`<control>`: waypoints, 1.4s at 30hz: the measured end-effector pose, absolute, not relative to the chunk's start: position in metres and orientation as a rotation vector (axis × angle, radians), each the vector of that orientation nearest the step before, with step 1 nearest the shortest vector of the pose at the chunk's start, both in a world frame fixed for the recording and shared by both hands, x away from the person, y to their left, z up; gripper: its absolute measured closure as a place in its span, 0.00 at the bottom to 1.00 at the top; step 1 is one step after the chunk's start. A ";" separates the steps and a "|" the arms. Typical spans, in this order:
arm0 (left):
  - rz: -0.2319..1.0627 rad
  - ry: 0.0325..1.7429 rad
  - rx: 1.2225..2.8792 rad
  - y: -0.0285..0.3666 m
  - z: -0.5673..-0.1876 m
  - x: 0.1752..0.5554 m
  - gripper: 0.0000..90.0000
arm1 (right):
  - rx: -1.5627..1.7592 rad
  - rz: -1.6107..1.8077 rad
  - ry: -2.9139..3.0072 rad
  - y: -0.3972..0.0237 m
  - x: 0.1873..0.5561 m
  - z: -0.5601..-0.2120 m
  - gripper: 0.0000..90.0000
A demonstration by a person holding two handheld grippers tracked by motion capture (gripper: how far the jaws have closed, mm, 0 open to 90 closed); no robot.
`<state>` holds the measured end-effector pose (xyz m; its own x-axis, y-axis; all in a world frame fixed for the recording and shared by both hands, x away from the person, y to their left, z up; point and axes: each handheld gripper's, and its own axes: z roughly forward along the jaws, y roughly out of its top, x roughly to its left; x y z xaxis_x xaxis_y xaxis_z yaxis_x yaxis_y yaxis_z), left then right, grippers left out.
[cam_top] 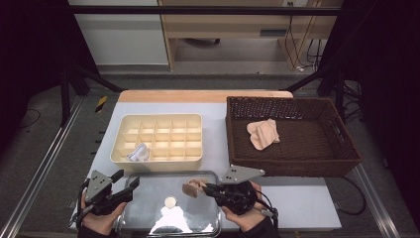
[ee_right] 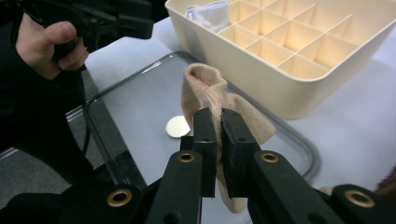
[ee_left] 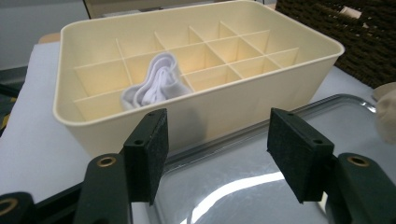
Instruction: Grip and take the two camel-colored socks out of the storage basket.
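Left gripper [cam_top: 123,182] hovers at the near left corner of the metal tray [cam_top: 148,208], its jaws spread wide with nothing between them; in its own view [ee_left: 215,158] the pads frame bare tray and the front wall of the cream divider box [ee_left: 261,93]. That box [cam_top: 163,163] stands just beyond the tray, on the white table [cam_top: 297,198], and a rolled white sock [cam_top: 138,152] sits in a near-left compartment, sticking up above the dividers [ee_left: 156,84].

Toward the middle, a bright round spot [cam_top: 170,201] shows on the tray's shiny floor.

Next comes the right gripper [cam_top: 205,187], clamped tight on a beige sock [cam_top: 192,187] that it holds over the tray's far right part. In the right gripper view the two pads [ee_right: 217,140] pinch the sock's [ee_right: 205,91] fabric, the sock bunching above the jaws, with the box's corner close behind it.

At the right, a dark wicker basket [cam_top: 341,148] stands beside the box, touching nothing, with another beige sock [cam_top: 263,133] lying on its floor.
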<state>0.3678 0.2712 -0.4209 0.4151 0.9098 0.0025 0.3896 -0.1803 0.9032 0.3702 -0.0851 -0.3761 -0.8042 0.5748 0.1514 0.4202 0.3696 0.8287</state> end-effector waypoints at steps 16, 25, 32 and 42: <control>0.646 1.025 1.813 0.210 -0.432 0.365 0.42 | 0.999 1.422 2.494 -0.080 0.369 -0.416 0.95; 0.612 1.013 1.887 0.206 -0.448 0.369 0.48 | 1.114 1.350 2.485 -0.091 0.382 -0.450 0.95; 0.590 0.992 1.959 0.204 -0.459 0.372 0.54 | 1.128 1.300 2.456 -0.095 0.386 -0.459 0.91; 0.569 0.960 1.943 0.203 -0.458 0.370 0.55 | 1.103 1.274 2.423 -0.096 0.390 -0.460 0.82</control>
<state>0.3697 0.2027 -0.4580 0.5981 0.8011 0.0211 0.4031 -0.3235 0.8561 0.3900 -0.0960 -0.4603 -0.7051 0.6899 0.1639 0.5262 0.3541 0.7732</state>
